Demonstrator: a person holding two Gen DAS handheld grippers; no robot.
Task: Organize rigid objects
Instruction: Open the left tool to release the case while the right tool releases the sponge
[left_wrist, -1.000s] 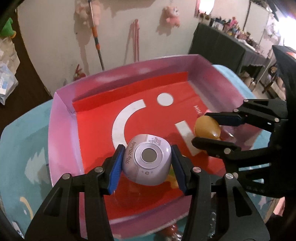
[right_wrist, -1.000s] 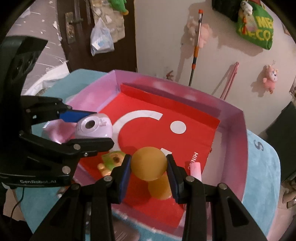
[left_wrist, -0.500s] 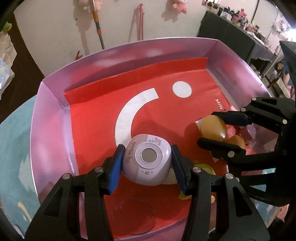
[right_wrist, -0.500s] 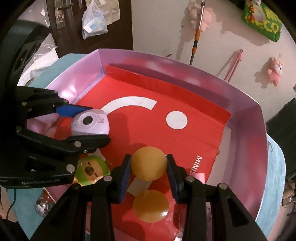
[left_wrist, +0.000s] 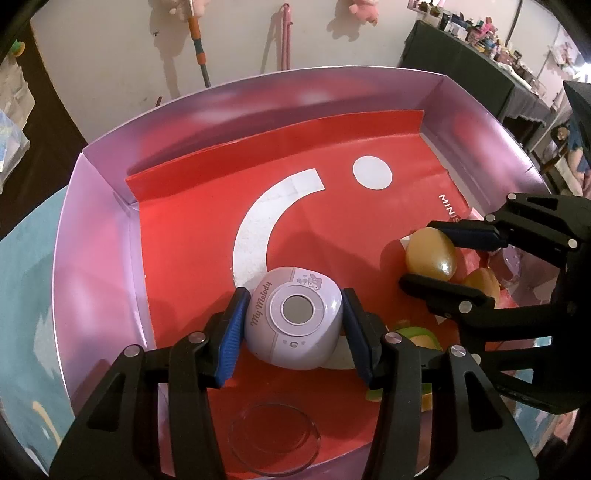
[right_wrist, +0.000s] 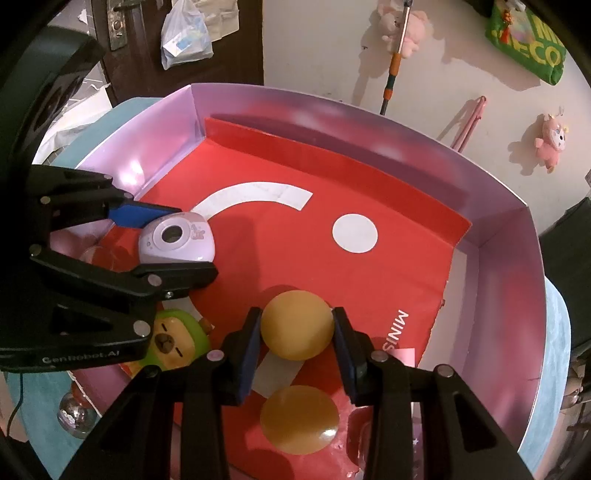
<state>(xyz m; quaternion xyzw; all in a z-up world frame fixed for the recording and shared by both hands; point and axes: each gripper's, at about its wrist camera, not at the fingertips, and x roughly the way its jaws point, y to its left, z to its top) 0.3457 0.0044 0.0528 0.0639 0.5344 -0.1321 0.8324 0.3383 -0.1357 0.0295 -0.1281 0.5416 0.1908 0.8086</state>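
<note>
My left gripper (left_wrist: 291, 328) is shut on a lilac "My Melody" toy camera (left_wrist: 293, 317), held low over the red floor of a pink-walled box (left_wrist: 96, 236). The camera also shows in the right wrist view (right_wrist: 175, 240). My right gripper (right_wrist: 295, 339) is shut on a yellow-brown ball (right_wrist: 297, 325), seen in the left wrist view (left_wrist: 430, 254) at the box's right side. A second yellow-brown ball (right_wrist: 299, 419) lies on the box floor below it. A green capybara figure (right_wrist: 173, 341) lies between the two grippers.
A clear round lid (left_wrist: 273, 437) lies on the box floor near its front wall. A shiny silver ball (right_wrist: 75, 413) sits outside the box on the teal table cover (right_wrist: 554, 369). A small pink piece (right_wrist: 404, 356) lies by the right wall. The wall behind holds a broom and plush toys.
Both grippers have moved forward and down into the box with their objects still held. The box fills more of both views, and the second ball and capybara figure show more clearly.
</note>
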